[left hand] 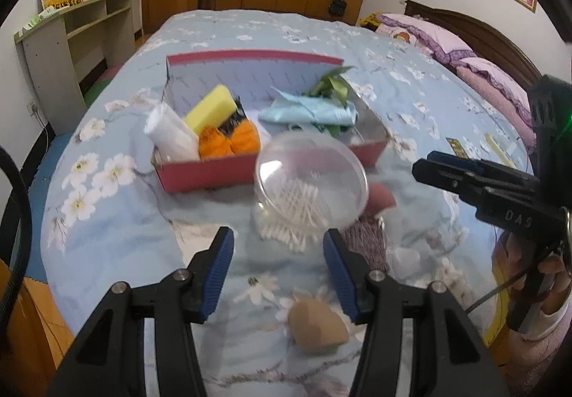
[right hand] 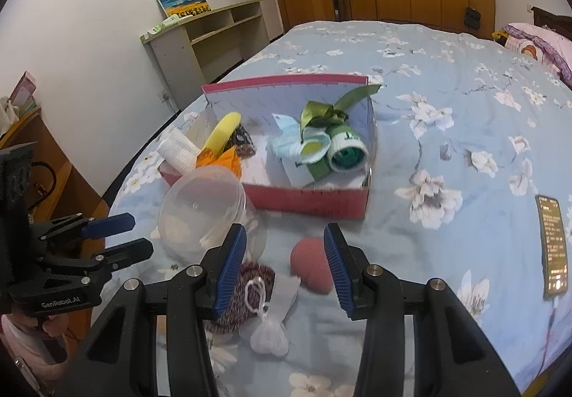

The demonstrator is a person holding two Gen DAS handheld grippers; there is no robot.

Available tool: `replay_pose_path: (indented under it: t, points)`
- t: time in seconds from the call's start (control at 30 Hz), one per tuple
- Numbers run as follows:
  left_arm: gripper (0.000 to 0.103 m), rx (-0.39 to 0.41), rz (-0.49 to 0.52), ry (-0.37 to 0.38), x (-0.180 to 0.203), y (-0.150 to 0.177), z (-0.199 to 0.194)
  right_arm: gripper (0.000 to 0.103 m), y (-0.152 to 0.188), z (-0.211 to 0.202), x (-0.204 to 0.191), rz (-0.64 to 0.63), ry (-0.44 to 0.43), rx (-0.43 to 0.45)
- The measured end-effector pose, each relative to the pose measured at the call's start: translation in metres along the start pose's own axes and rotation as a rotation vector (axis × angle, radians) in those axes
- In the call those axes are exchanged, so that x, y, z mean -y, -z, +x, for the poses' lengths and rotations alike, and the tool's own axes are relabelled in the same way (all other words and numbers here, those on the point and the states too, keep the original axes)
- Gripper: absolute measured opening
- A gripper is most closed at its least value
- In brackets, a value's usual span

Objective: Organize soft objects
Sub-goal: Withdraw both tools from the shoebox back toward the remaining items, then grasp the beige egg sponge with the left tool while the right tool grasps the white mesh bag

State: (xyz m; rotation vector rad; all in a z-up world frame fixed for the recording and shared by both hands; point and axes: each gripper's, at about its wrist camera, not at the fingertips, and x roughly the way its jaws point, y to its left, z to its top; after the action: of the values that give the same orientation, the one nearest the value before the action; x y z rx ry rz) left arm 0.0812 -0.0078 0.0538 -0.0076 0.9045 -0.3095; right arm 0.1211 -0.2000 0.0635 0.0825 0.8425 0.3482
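Now hovering over bed [right hand: 447, 82]: left tongs [left hand: 279, 268] and right tongs [right hand: 284, 263] both released, empty. Red sponge [right hand: 311, 266] lies between right pads, before red box [right hand: 314, 204]. Lower squarely, clench gently, avoid clear tub [right hand: 202, 211].

A red box [right hand: 314, 207] is sitting mid-frame on the bed [right hand: 447, 68], blocking the way straight ahead. A clear tub [right hand: 203, 207] is lying on its side just left of centre, crowding the box's near left corner. Below it, a knitted pouch [right hand: 246, 289] and a pink sponge [right hand: 311, 268] are taking up the lower middle. A phone [right hand: 553, 247] is lying at the right edge. Between sponge and phone, and across the upper right, bare bedspread is lying open. In the left wrist view, a tan sponge [left hand: 316, 325] is lying in the lower centre.
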Motion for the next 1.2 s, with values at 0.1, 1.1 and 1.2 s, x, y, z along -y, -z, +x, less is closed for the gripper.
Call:
replay_pose_path:
  t: [0.1, 1.1, 1.2]
  points:
    - [0.055, -0.023, 0.005, 0.009, 0.005, 0.01, 0.003, 0.046, 0.007, -0.003, 0.0, 0.001, -0.003, -0.004]
    - [0.055, -0.179, 0.03, 0.054, 0.027, 0.06, 0.042, 0.046, 0.054, 0.003, 0.008, 0.051, -0.04, -0.056]
    - [0.05, -0.168, 0.019, 0.053, 0.025, 0.061, 0.041, 0.046, 0.056, 0.006, 0.009, 0.054, -0.043, -0.064]
